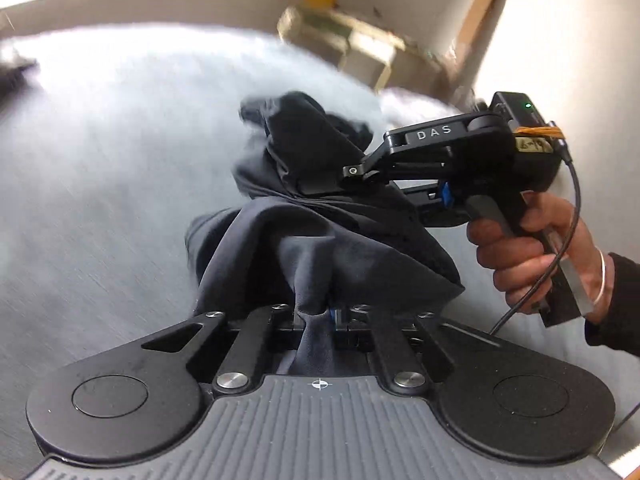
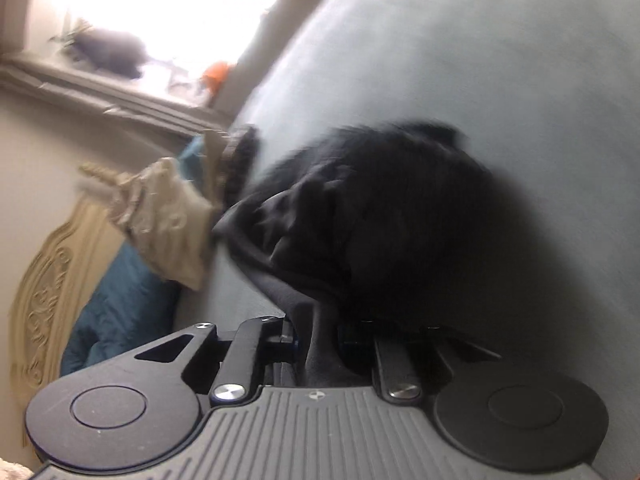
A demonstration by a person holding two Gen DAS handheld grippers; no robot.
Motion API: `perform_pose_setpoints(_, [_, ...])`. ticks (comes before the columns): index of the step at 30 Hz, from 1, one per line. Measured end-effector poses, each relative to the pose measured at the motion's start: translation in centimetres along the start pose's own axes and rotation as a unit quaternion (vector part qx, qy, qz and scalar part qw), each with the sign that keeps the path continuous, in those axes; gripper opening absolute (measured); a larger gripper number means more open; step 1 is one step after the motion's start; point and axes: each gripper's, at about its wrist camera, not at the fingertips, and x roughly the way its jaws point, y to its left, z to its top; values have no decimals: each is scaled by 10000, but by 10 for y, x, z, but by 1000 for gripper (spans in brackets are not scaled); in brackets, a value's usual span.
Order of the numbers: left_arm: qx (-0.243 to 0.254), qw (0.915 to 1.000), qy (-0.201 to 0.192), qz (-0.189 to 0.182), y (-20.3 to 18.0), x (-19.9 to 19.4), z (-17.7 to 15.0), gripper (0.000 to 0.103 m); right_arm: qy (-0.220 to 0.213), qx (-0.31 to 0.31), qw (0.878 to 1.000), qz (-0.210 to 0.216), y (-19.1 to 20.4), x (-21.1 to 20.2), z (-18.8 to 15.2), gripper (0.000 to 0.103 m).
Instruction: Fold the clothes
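Note:
A dark navy garment (image 1: pixel 332 216) hangs bunched between both grippers above a pale grey bed sheet (image 1: pixel 120 152). My left gripper (image 1: pixel 318 316) is shut on a pinched fold of its cloth at the lower middle of the left wrist view. The right gripper (image 1: pixel 340 184) comes in from the right in that view, held by a hand (image 1: pixel 532 248), and its fingers are buried in the garment. In the right wrist view the right gripper (image 2: pixel 320 332) is shut on a fold of the same dark garment (image 2: pixel 380 208), which looks blurred.
The grey sheet (image 2: pixel 460 48) fills most of both views. Cardboard boxes (image 1: pixel 352 40) stand by the wall beyond the bed. A beige cloth (image 2: pixel 168 216) and a teal blanket (image 2: pixel 120 304) lie at the bed's edge, beside a carved headboard (image 2: pixel 52 288). A bright window (image 2: pixel 152 8) is behind.

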Motion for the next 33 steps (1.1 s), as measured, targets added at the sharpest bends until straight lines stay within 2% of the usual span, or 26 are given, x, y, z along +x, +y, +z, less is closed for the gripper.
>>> perform_pose_setpoints(3, [-2,9978,-506,424,15,-24,18,5,-37,-346,9987,359,30,23,29,16])
perform_pose_setpoints(6, [160,9902,-966,998,27,-40,30,5,-87,-845,9946,590,60,53,55,16])
perform_pose_setpoints(8, [228,9861,-1057,1258,27,-43,35,5,-140,-1127,9913,669,78,75,68,16])
perform_pose_setpoints(10, [84,9862,-932,1364,31,-39,33,5,-142,-1304,9892,655,89,95,74,16])
perform_pose_setpoints(12, [-189,9880,-667,1382,38,-34,28,8,44,-1285,9908,413,90,122,78,17])
perform_pose_setpoints(13, [-327,9887,-480,1379,43,-29,23,10,187,-1139,9931,189,83,134,79,23])
perform_pose_setpoints(14, [-452,9891,-309,1368,46,-24,19,14,326,-977,9947,-9,76,145,79,36])
perform_pose_setpoints(16, [-613,9908,-124,1197,49,-23,12,19,542,-555,9968,-175,58,155,76,38])
perform_pose_setpoints(19, [-541,9941,-44,934,46,-35,3,31,418,-160,9990,86,43,136,68,42])
perform_pose_setpoints(22, [-372,9972,40,645,47,-52,-4,41,117,-116,9999,37,42,100,60,49])
perform_pose_setpoints(25, [-283,9988,83,385,40,-60,-4,54,28,-52,10000,-54,38,63,47,64])
perform_pose_setpoints(26, [-262,9988,85,406,40,-64,-7,59,-2,-30,10000,-84,37,51,43,64])
perform_pose_setpoints(29, [-214,9981,136,562,42,-72,-16,63,-67,2,9999,-153,35,17,29,64])
perform_pose_setpoints(31, [-202,9965,229,781,45,-71,-23,63,119,-413,9990,-84,53,20,17,64])
perform_pose_setpoints(33, [-253,9939,325,1027,52,-58,-26,63,326,-1185,9923,-144,84,36,9,66])
